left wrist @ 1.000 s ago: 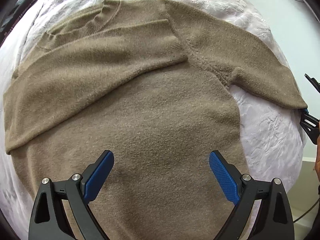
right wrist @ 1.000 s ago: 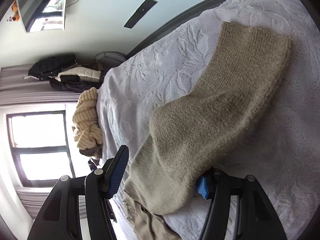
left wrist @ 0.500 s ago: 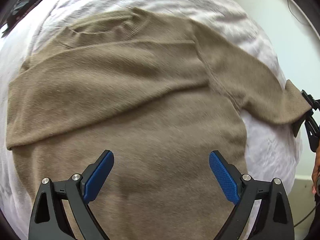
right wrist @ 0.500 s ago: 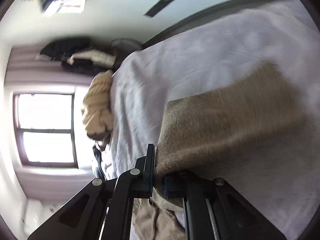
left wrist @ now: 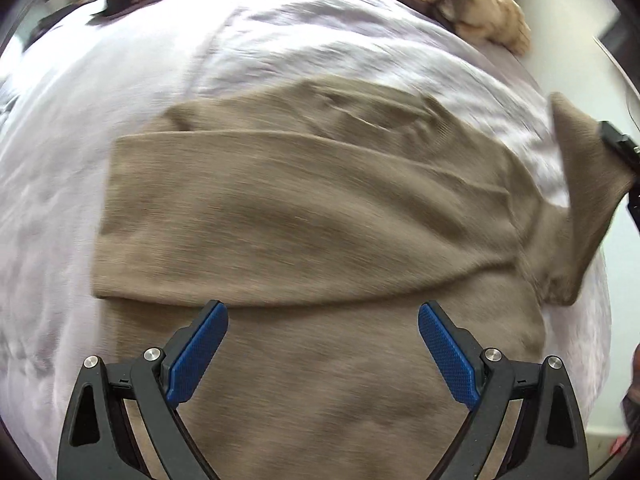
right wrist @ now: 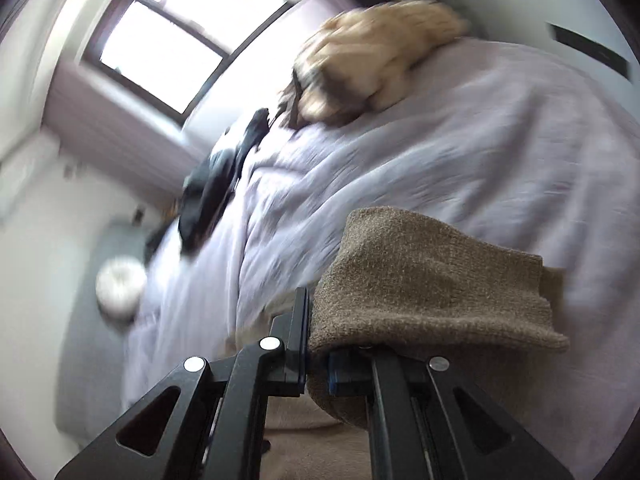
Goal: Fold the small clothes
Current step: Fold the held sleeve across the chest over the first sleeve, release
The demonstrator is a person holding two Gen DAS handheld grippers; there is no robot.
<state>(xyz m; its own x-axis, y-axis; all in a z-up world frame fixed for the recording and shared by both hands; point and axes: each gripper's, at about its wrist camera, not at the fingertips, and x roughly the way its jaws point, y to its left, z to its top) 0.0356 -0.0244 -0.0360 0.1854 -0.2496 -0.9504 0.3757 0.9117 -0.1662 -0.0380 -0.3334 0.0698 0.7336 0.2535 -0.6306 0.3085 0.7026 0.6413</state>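
A taupe knit sweater (left wrist: 304,216) lies flat on the pale lilac bed cover (left wrist: 120,80), with one sleeve folded across its chest. Over the lower body of the sweater my left gripper (left wrist: 323,344) hovers open, nothing between its blue pads. The other sleeve (left wrist: 580,184) rises off the bed at the right edge of the left wrist view, and my right gripper (left wrist: 618,144) is shut on its cuff there. In the right wrist view that cuff (right wrist: 424,280) drapes over my right gripper (right wrist: 318,356), pinched between the jaws.
A cream striped garment (right wrist: 380,60) is heaped at the far end of the bed, also seen as a cream heap (left wrist: 472,8) in the left wrist view. Dark clothes (right wrist: 216,188) lie along the bed's edge. A window (right wrist: 180,28) and a round white object (right wrist: 120,284) on the floor lie beyond.
My right gripper closed on the sleeve cuff, rolled and lifted it off the bed. My left gripper drifted across the sweater, so the folded sleeve sits nearer its pads.
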